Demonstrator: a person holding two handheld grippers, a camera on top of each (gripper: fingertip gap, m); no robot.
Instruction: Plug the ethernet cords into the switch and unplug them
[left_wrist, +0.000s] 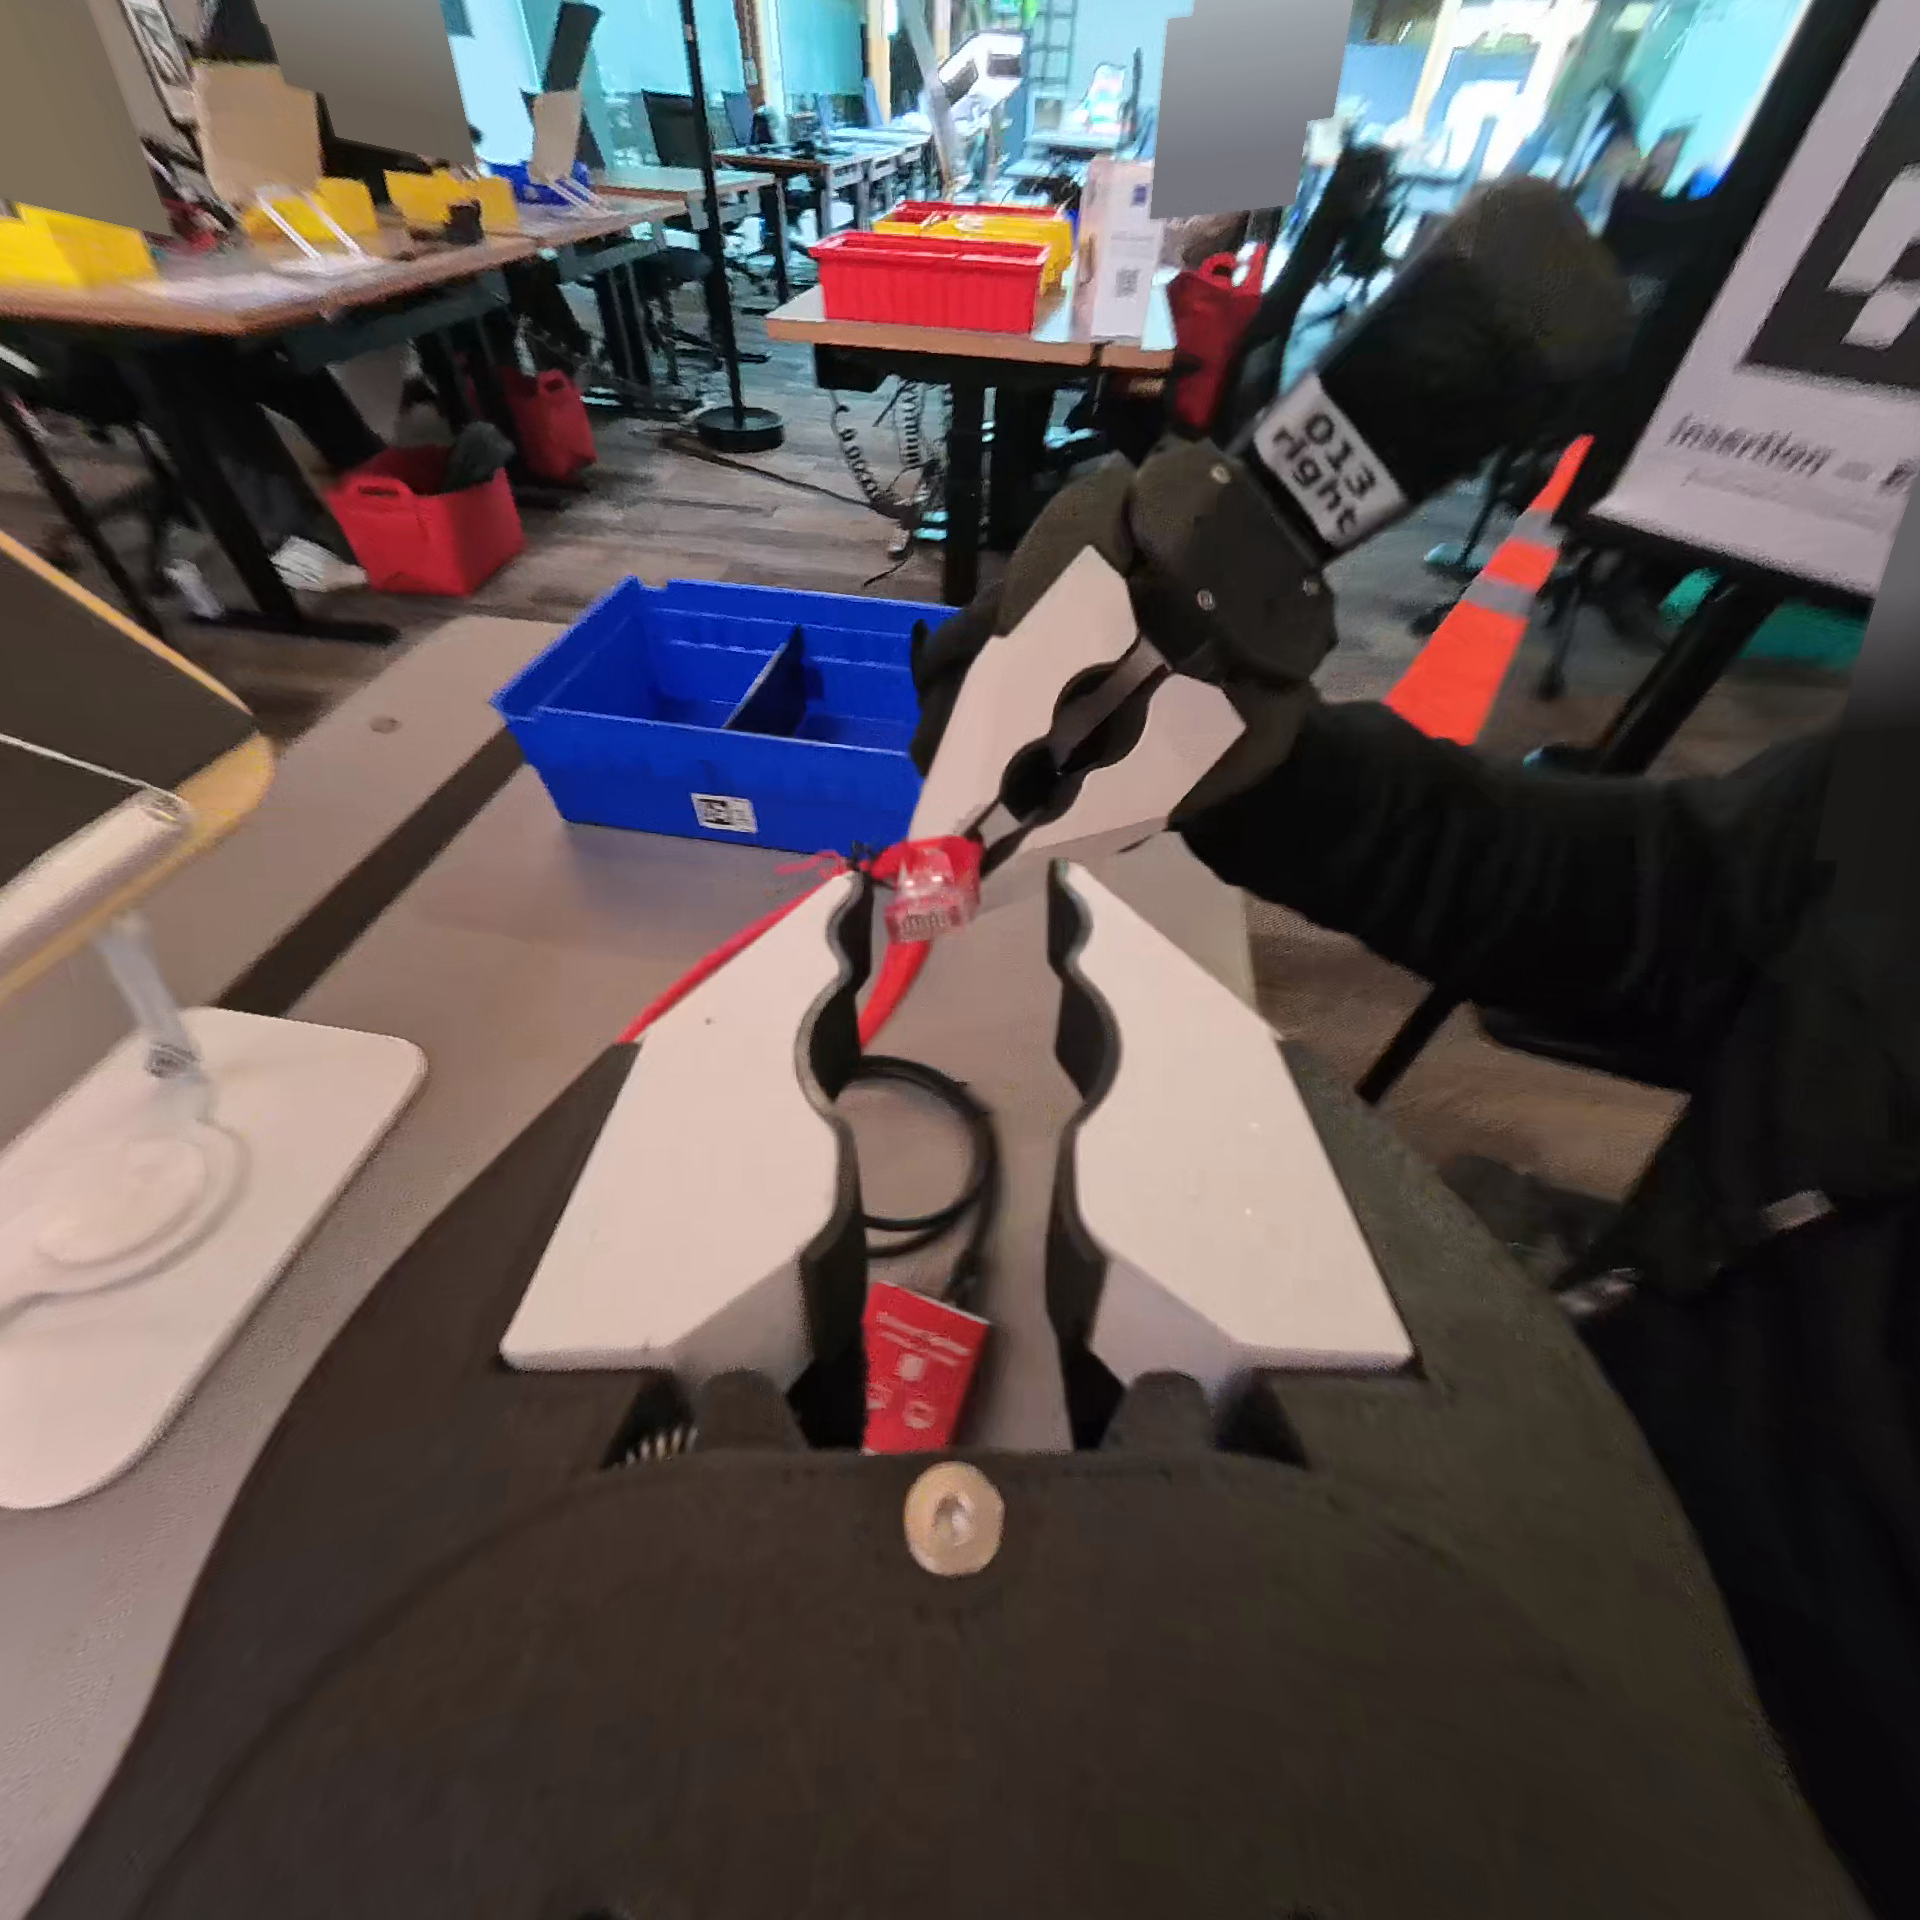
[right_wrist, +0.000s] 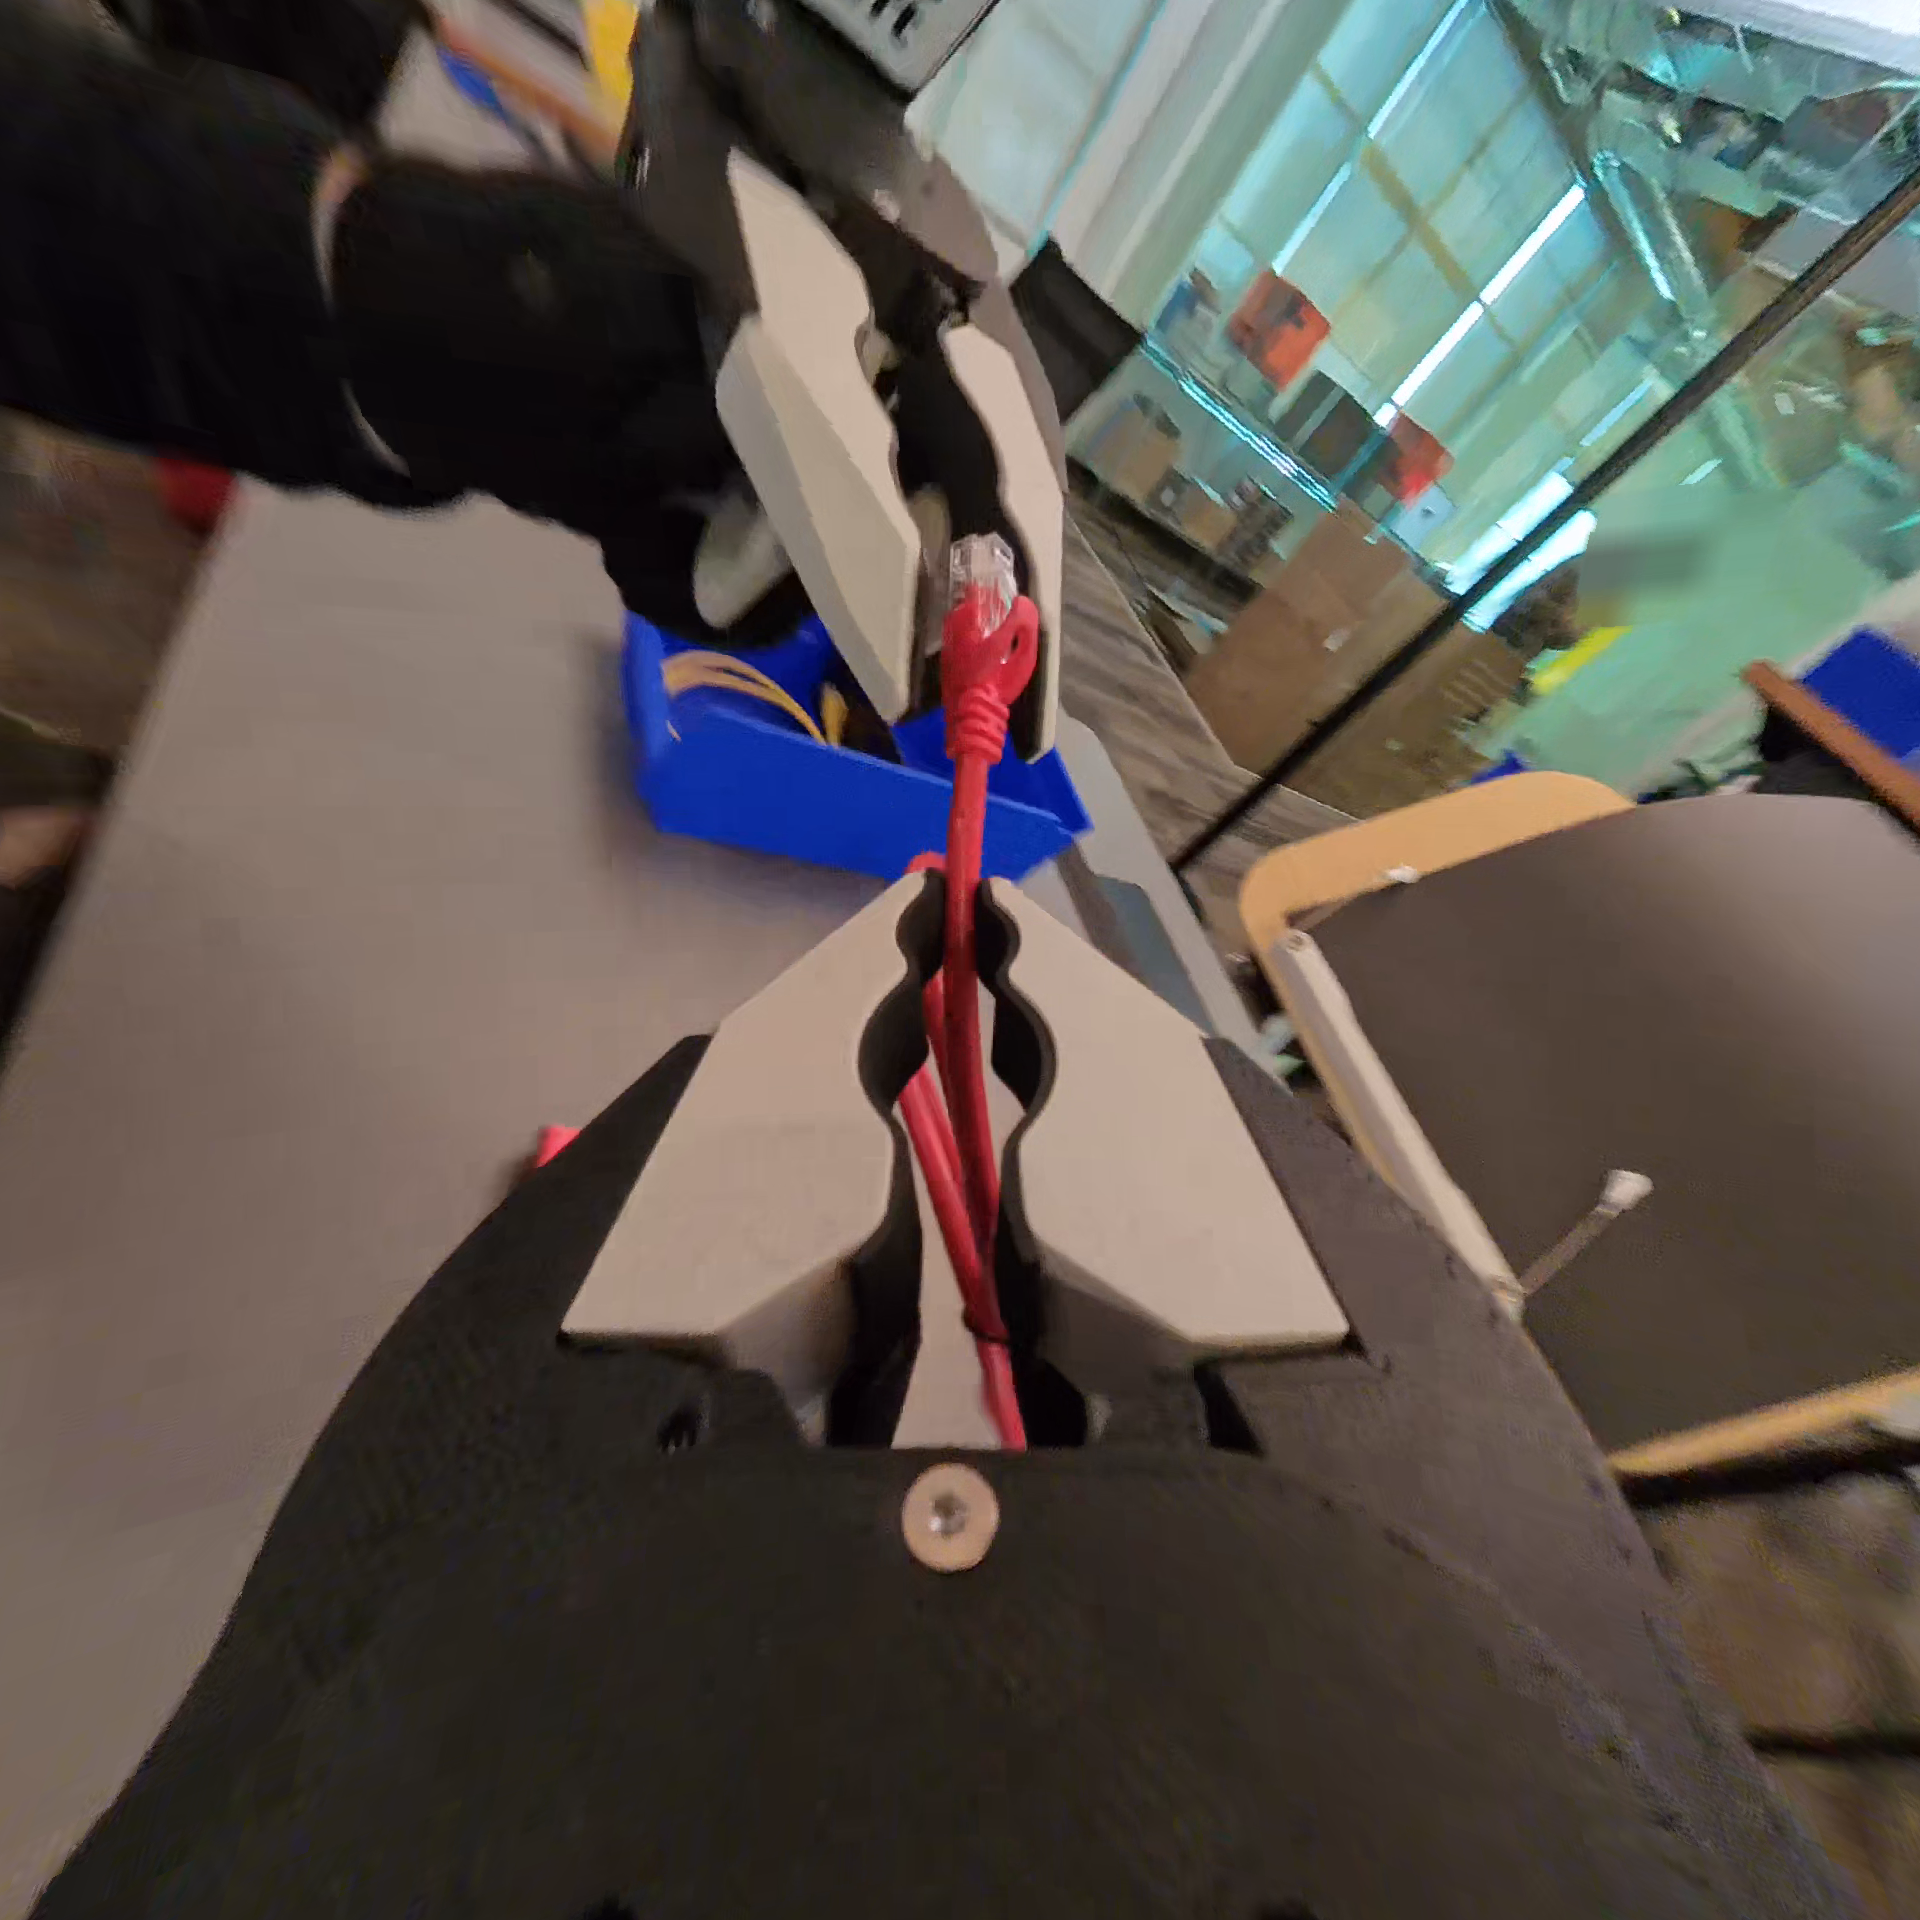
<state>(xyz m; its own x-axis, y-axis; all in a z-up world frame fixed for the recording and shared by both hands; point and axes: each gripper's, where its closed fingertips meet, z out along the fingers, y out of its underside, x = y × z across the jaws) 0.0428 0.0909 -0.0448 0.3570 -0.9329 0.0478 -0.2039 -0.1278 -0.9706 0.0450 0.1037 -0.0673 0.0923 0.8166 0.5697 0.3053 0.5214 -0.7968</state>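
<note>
A red ethernet cord ends in a clear plug with a red boot. My right gripper is shut on the cord a short way behind the plug and holds it above the grey table. My left gripper is open, with the plug between its fingertips and not clamped. In the right wrist view the left gripper comes down from the top with its fingers on either side of the plug. The right gripper also shows in the left wrist view. I see no switch.
A blue divided bin stands on the table beyond the grippers. A coiled black cable and a red card lie below my left gripper. A white stand base is at the left. A dark board with a pale rim is at the right. Only a small space, under 4 cm, lies between the two pairs of fingers.
</note>
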